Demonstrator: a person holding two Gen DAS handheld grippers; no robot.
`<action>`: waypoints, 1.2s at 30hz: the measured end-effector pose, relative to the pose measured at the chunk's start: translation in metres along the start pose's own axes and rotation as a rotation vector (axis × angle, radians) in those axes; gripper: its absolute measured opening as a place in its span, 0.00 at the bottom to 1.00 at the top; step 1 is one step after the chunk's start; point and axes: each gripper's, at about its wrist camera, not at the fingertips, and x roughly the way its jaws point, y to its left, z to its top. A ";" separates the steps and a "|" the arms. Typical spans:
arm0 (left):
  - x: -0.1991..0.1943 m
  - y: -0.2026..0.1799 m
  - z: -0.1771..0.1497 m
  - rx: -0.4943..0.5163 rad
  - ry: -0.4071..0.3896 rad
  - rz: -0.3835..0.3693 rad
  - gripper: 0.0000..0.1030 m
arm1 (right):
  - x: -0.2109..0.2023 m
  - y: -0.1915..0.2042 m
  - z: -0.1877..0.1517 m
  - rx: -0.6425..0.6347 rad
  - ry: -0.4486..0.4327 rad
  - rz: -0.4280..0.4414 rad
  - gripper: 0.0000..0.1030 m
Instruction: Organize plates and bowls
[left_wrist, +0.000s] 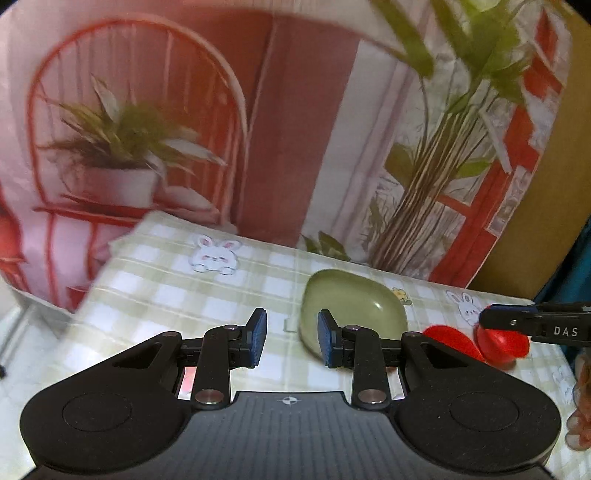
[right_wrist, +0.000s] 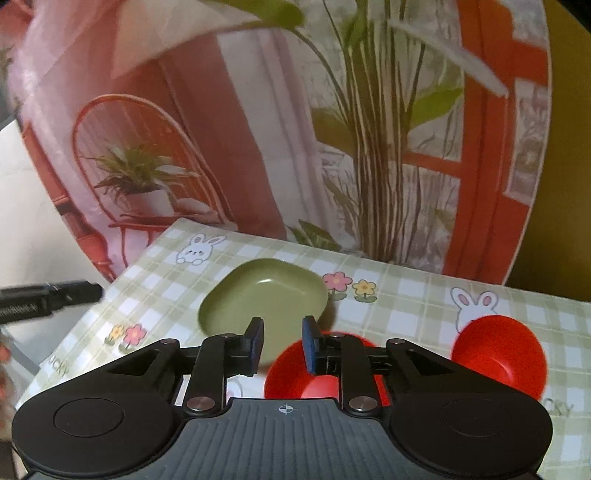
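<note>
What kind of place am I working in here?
Probably a staged home tabletop: a checked bunny tablecloth, a printed backdrop of chairs and plants, and a green dish with red bowls.

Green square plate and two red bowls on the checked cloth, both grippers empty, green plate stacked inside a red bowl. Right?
Not quite. The green plate isn't inside a bowl; in the right wrist view it sits on the checked cloth by itself, with both red bowls beside it. The rest holds: left gripper and right gripper hold nothing.
</note>
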 end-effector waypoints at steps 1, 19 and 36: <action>0.012 0.001 0.000 -0.006 0.009 -0.009 0.31 | 0.008 -0.001 0.002 0.011 0.010 -0.002 0.22; 0.132 0.014 -0.006 -0.045 0.149 -0.016 0.31 | 0.125 -0.039 0.009 0.275 0.208 -0.023 0.25; 0.094 0.004 -0.007 0.041 0.130 -0.020 0.10 | 0.110 -0.014 0.017 0.241 0.178 0.011 0.11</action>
